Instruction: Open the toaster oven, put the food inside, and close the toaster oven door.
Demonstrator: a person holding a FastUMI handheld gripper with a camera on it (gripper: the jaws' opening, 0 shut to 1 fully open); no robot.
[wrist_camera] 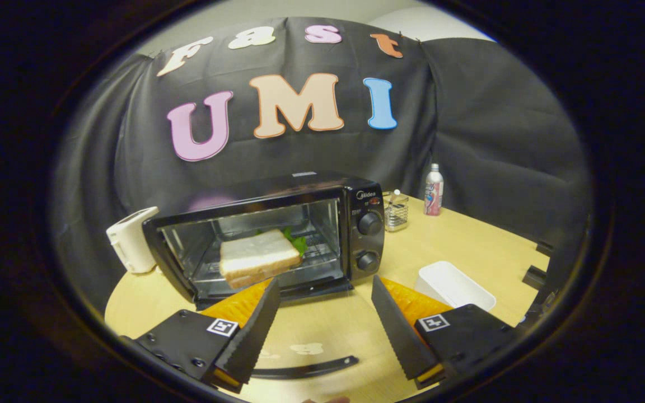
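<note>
A black toaster oven [277,235] stands on the round wooden table [468,240], just beyond my fingers. Its glass door [244,246] stands upright against the oven front and looks shut. Through the glass I see a sandwich [258,257] of white bread with a green leaf lying on the rack inside. Two knobs [369,223] sit on the oven's right panel. My gripper [325,305] hovers low over the table in front of the oven, open, its black serrated fingers [255,330] wide apart with nothing between them.
A white appliance [131,239] stands left of the oven. Right of the oven are a wire holder [396,211] and a bottle [433,190]. A white rectangular tray [454,285] lies just beyond my right finger. A black curved strip [305,369] lies on the table between the fingers.
</note>
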